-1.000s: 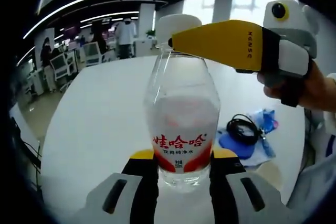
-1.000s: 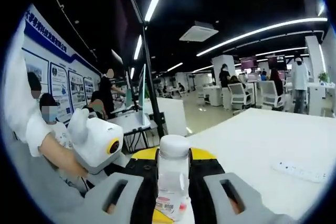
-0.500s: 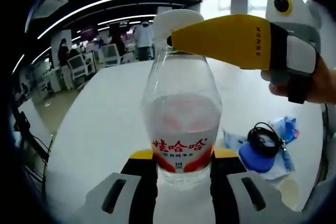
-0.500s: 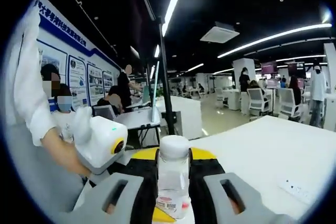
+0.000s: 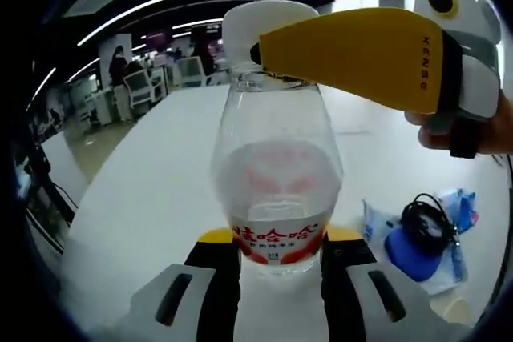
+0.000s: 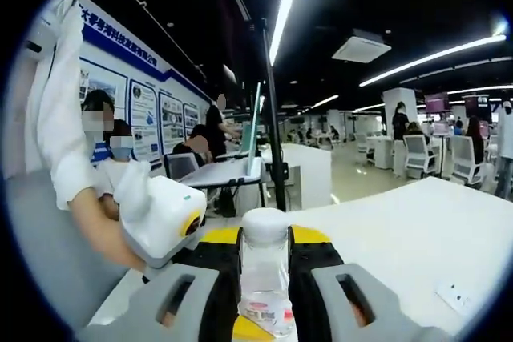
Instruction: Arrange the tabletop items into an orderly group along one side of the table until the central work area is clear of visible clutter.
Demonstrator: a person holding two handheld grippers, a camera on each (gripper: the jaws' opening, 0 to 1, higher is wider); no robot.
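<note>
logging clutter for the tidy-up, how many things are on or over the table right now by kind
water bottle: 1, held by both the left gripper and the right gripper
coiled black cable: 1
blue round object under the cable: 1
clear plastic wrapper: 1
white flat item on the table: 1
total: 5

Yellow/black tool jaws, grey housing; white sleeve
</note>
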